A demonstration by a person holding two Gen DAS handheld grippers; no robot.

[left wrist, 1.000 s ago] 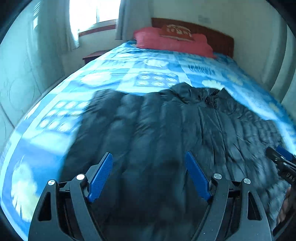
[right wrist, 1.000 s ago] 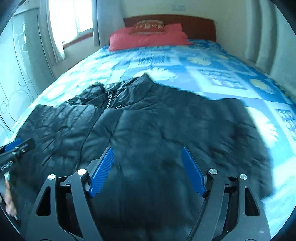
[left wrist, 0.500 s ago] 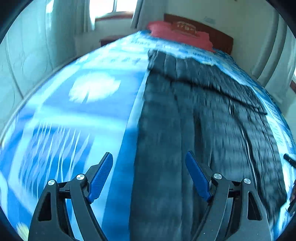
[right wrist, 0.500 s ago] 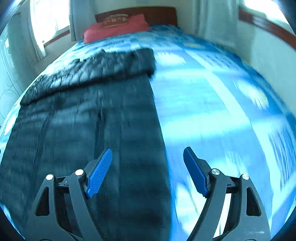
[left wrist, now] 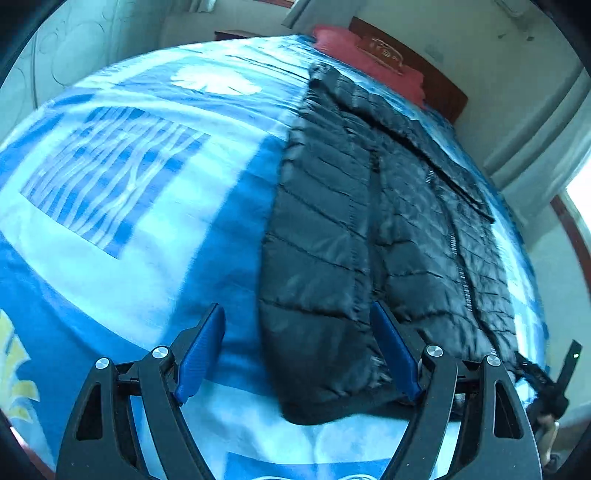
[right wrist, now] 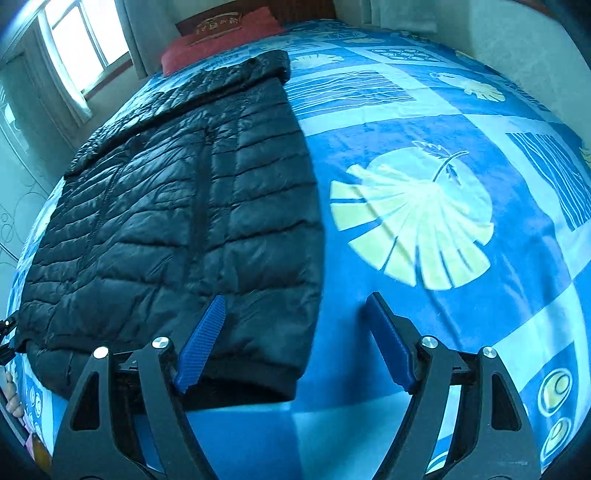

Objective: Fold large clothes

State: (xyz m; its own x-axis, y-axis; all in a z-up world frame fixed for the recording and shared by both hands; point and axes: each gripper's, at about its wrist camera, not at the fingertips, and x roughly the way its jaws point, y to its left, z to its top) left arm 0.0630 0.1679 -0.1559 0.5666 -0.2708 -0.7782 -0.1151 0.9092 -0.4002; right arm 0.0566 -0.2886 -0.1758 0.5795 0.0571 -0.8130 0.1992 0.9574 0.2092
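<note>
Left wrist view: I see my left hand-held gripper (left wrist: pixel 297 350) gaping over the quilted, glossy black jacket (left wrist: pixel 332 229) hem (puffy channels); right hand-held gripper (right wrist: pixel 295 341) closing, unclamped, astride its edge.

No legible text; gold emblem on red pillow (right wrist: pixel 221 27) too blurred to read.
</note>
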